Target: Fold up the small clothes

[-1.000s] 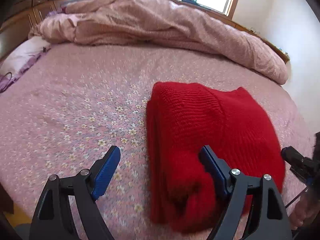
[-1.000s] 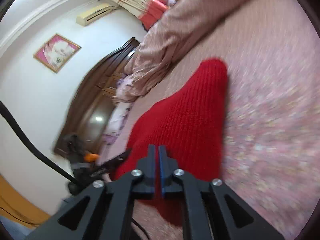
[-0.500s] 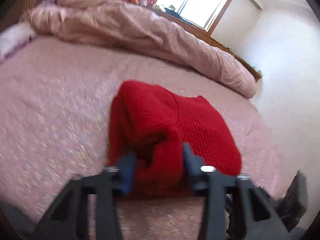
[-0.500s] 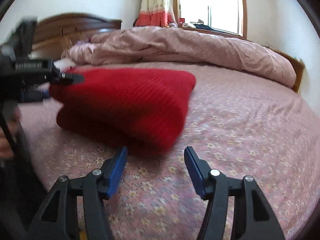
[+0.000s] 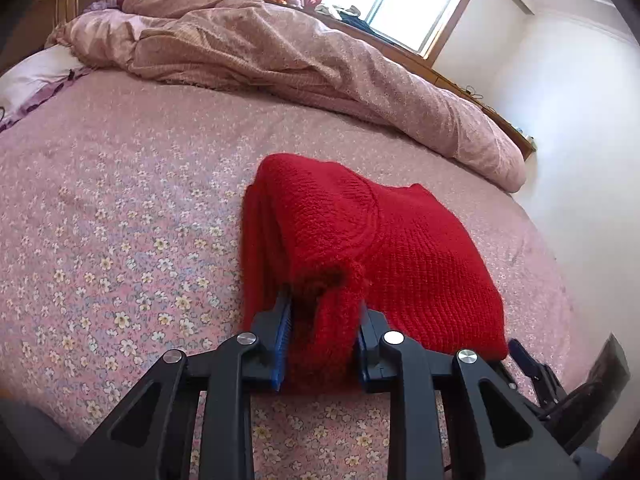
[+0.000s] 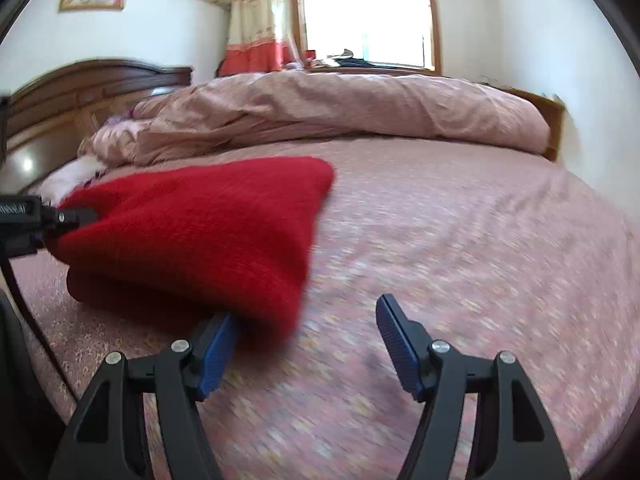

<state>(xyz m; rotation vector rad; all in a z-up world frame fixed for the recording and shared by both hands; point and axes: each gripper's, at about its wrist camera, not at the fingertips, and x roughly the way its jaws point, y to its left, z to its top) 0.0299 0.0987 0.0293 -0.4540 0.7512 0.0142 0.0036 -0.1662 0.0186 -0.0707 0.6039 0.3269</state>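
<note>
A folded red knitted sweater (image 5: 384, 240) lies on the pink flowered bedsheet (image 5: 120, 208). My left gripper (image 5: 322, 316) is shut on a thick bunch of the red sweater at its near left edge. In the right wrist view the sweater (image 6: 200, 224) lies left of centre. My right gripper (image 6: 304, 320) is open, with its left finger (image 6: 216, 340) under the sweater's near corner and the right finger clear of it. The left gripper also shows in the right wrist view (image 6: 60, 218) at the far left, at the sweater's edge.
A rumpled pink duvet (image 5: 280, 52) lies across the far side of the bed. A dark wooden headboard (image 6: 80, 88) stands at the left, a window (image 6: 364, 12) behind. A pillow (image 5: 32, 76) lies far left. The bed's edge is near both grippers.
My left gripper went from open beside the sweater to shut on its near edge. My right gripper went from shut to open and swung round to the sweater's near corner.
</note>
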